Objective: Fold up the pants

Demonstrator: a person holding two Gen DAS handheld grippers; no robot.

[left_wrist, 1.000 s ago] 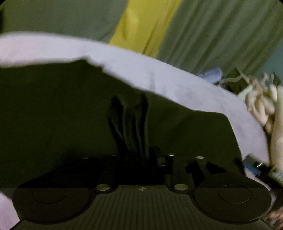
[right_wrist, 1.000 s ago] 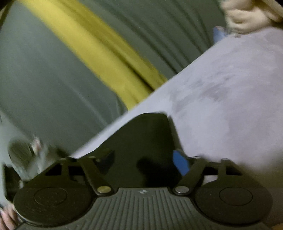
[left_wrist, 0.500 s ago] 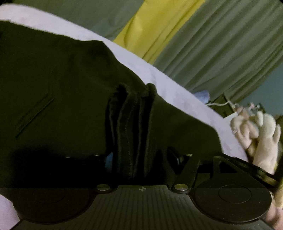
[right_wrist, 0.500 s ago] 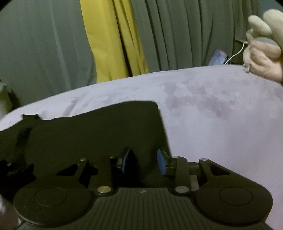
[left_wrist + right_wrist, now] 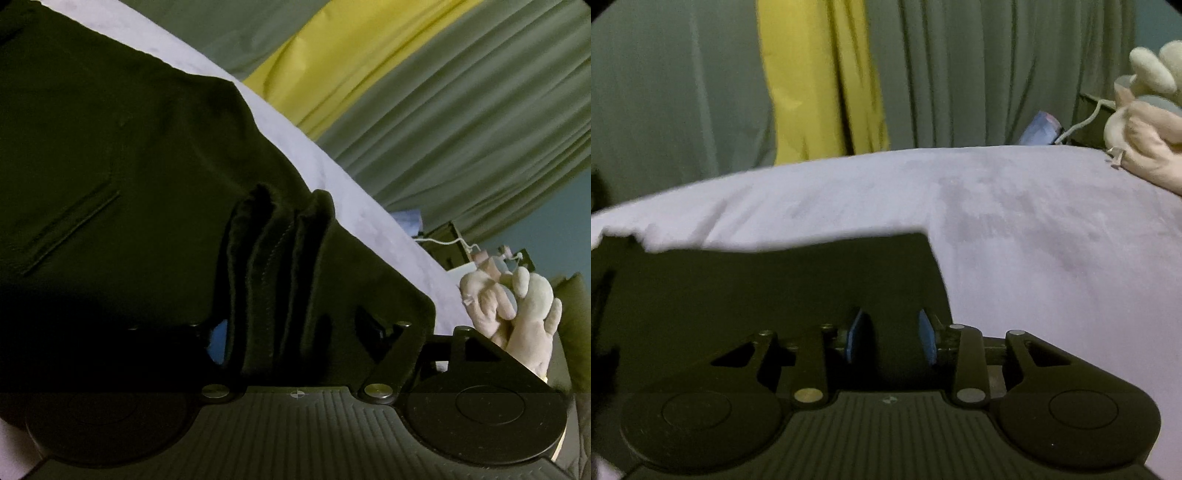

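Compared with a second ago: pants [image 5: 140, 192] carried from a raised, hanging attitude down onto the lilac bed [image 5: 1034, 240]; right wrist view levelled from a steep tilt. Probable meaning: fold laid over, cloth now largely settled, release and smoothing next.

Left claw [image 5: 273, 343]: closed on a bunched, several-layer ridge of the pants, blue pad just visible at the left of the bunch. Grip retained through the last half second.

Right claw [image 5: 892, 338]: blue pads [image 5: 856, 334] parted by a moderate gap, dark cloth lying between and under them near the pants' right edge. No pinch evident; whether pads touch cloth cannot be told.

Pants: flat on the bed, welt pocket showing in the left wrist view. Stuffed toy [image 5: 1148, 122] at the far right, well apart.
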